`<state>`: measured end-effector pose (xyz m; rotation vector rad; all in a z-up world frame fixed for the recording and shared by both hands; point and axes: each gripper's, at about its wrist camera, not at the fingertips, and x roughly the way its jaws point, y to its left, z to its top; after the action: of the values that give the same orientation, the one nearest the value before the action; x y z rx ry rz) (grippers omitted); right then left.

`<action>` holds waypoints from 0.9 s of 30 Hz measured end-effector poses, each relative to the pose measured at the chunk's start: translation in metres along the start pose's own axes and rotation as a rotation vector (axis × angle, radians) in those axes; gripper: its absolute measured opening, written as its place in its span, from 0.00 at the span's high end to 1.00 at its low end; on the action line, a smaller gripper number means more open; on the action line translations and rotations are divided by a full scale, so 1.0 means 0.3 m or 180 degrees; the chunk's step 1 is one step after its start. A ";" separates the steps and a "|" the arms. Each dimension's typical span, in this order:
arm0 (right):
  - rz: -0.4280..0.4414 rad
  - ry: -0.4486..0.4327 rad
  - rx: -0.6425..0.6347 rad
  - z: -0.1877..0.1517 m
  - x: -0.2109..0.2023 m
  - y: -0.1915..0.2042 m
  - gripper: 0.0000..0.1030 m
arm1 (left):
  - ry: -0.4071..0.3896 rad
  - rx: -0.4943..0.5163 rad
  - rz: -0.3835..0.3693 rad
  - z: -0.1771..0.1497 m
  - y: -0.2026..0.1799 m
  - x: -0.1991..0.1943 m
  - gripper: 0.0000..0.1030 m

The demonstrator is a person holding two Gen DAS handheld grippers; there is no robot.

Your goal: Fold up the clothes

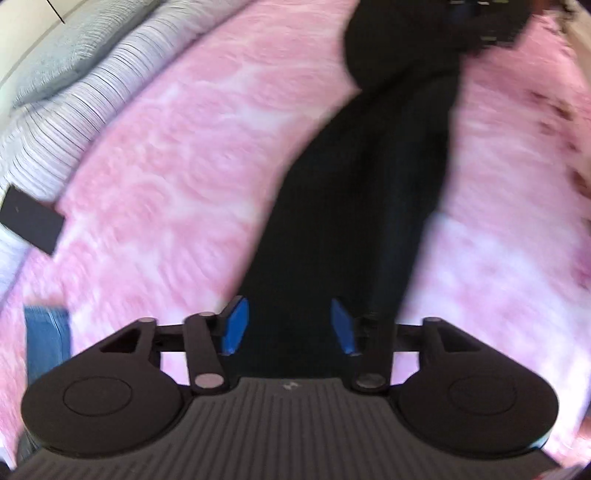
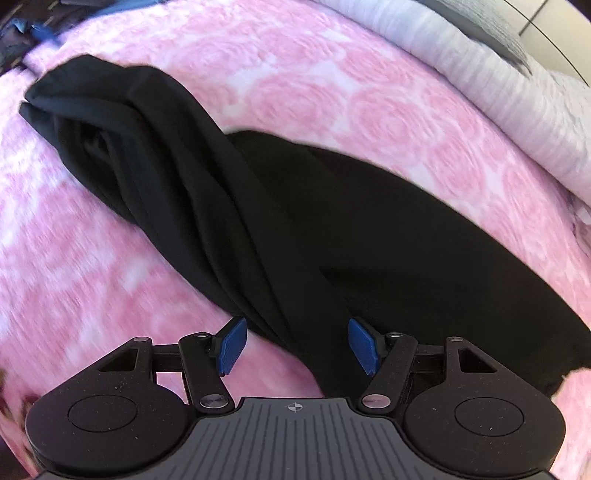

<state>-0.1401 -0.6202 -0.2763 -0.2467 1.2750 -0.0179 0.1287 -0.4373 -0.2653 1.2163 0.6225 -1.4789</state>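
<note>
A black garment [image 1: 362, 192] lies stretched out on a pink rose-patterned blanket [image 1: 166, 147]. In the left wrist view my left gripper [image 1: 290, 326] is open, its blue pads on either side of the near end of the garment, just above it. In the right wrist view the garment [image 2: 258, 206] lies bunched in long folds, running from the far left to the near right. My right gripper [image 2: 297, 345] is open over its near fold, with cloth between the blue pads but not pinched.
Striped grey-white bedding [image 1: 74, 103] lies along the far left edge of the blanket, also seen in the right wrist view [image 2: 517, 85]. A dark flat rectangle [image 1: 31, 219] and a folded blue denim piece [image 1: 48, 343] lie at the left. The other gripper [image 1: 484, 18] shows dimly at the garment's far end.
</note>
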 end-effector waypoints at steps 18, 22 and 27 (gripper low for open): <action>-0.0169 0.0156 -0.0618 -0.243 -0.056 -0.075 0.98 | 0.0035 0.0419 0.0062 0.134 -0.058 -0.136 1.00; 0.0191 0.0154 -0.0977 -0.355 -0.209 -0.011 0.98 | 0.0187 0.0450 -0.0030 0.074 -0.271 -0.396 1.00; 0.0583 0.0340 -0.1257 -0.521 -0.262 0.037 0.98 | 0.0806 0.0269 -0.0362 -0.033 -0.618 -0.477 1.00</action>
<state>-0.3127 -0.6248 -0.2463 -0.4714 1.3976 0.3848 -0.0536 -0.3179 -0.1789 1.4686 0.8168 -1.4688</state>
